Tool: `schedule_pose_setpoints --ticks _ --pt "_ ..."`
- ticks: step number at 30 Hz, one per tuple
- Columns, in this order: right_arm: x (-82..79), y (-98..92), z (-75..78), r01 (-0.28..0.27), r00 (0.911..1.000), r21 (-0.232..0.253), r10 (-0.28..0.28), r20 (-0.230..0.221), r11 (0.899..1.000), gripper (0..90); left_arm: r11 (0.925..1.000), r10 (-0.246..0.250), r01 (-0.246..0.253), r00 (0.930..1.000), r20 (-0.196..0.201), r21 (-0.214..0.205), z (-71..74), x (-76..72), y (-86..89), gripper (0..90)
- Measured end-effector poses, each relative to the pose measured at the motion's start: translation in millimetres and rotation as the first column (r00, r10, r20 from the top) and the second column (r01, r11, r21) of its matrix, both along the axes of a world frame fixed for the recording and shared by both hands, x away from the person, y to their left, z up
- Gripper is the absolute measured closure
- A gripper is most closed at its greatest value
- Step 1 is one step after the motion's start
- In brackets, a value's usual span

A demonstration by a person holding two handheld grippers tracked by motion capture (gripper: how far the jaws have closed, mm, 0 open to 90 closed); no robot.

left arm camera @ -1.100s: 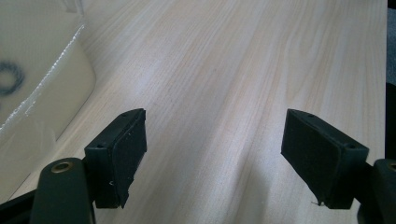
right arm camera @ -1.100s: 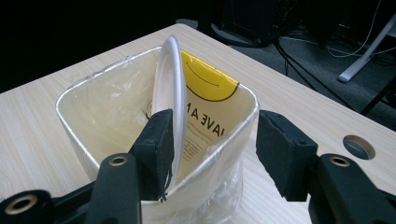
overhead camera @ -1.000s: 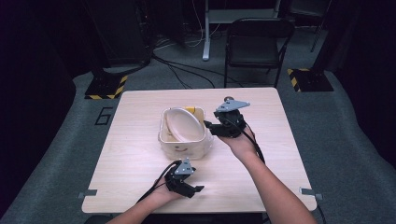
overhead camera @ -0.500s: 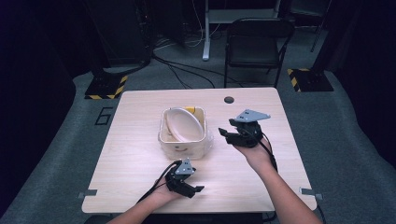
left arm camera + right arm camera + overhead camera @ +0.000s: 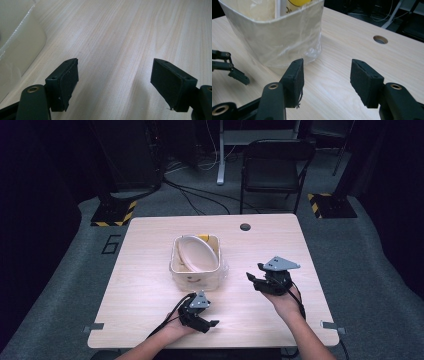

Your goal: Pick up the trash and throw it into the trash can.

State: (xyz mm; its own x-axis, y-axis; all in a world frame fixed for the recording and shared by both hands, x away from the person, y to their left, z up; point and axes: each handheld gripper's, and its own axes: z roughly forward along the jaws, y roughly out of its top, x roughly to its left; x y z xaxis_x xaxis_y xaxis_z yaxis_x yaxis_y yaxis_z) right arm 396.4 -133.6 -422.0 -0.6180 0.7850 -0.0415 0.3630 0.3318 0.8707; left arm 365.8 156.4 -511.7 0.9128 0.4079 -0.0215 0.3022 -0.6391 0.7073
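Cream-coloured bin (image 5: 196, 265) is left loaded; the right gripper (image 5: 255, 281) has been drawn back from its rim, jaws spread and empty, suggesting placement is finished. The left gripper (image 5: 210, 325) rests released.

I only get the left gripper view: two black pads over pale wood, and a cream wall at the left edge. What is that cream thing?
Observer: It's a cream square plastic tub standing mid-table in the high view. A pale oval dish leans inside it.
Operator: Anything else in there?
Observer: There's something yellow at its far side, mostly hidden.
Operator: And where's the other hand's tool?
Observer: The right gripper is to the tub's right, jaws open with nothing between them.
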Motion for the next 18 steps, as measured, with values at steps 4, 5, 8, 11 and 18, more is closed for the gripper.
schedule_pose_setpoints --ticks 4,5,8,11,18 --pt "-3.4 -5.6 -12.7 0.017 0.9998 0.002 -0.017 -0.011 1.0 43.6 1.0 0.002 -0.002 1.0 -0.004 0.003 -0.7 0.5 -0.3 21.8" --pt "-4.3 -7.2 -16.4 0.022 0.9997 0.001 -0.022 -0.012 1.0 43.5 1.0 0.001 -0.001 1.0 -0.006 0.004 -0.8 0.7 -0.2 21.8" --pt "-6.0 -11.1 -24.4 0.03 0.9993 0.003 -0.03 -0.022 1.0 43.2 1.0 0.004 -0.004 1.0 -0.004 0.004 -1.7 0.6 -0.7 21.8" --pt "-7.4 -14.8 -31.0 0.037 0.9989 -0.004 -0.037 -0.03 0.999 43.0 1.0 0.002 -0.002 1.0 -0.007 0.007 -2.7 0.5 -1.2 21.8" --pt "-11.1 -21.5 -45.7 0.055 0.9967 -0.001 -0.055 -0.059 0.998 42.1 0.9998 -0.007 0.007 0.9999 -0.015 0.018 -5.9 0.3 -3.9 21.8"
